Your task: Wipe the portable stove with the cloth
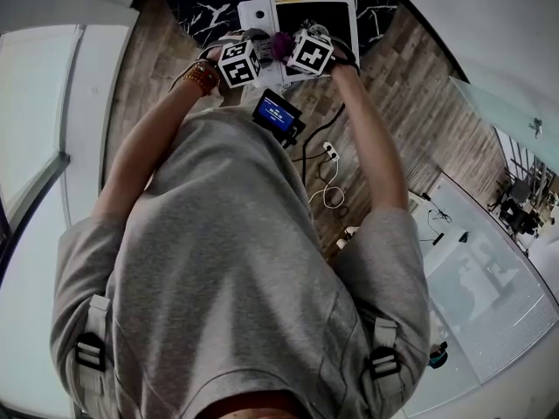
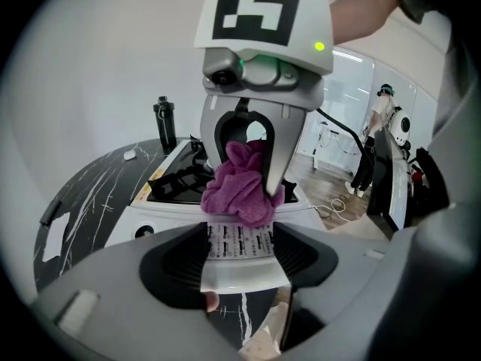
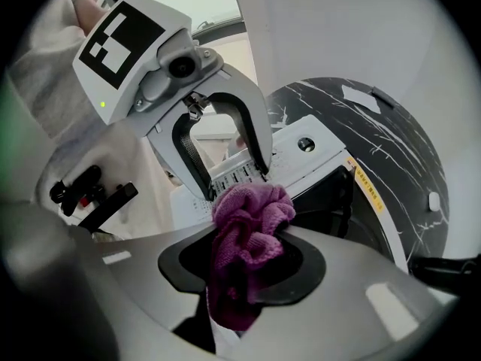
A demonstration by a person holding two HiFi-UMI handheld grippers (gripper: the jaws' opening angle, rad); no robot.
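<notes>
Right gripper point(image 3: 240, 273) clamping cloth point(image 3: 252, 216), at stove point(image 3: 316, 156)

**Head view:** above the person point(image 1: 253, 260), looking steeply down, well away from the black marbled round surface point(image 1: 196, 7). **Left and right gripper views:** close in, facing each other across the white portable stove point(image 2: 173, 210). All three share stove and purple knitted cloth point(image 3: 252, 224).
</notes>
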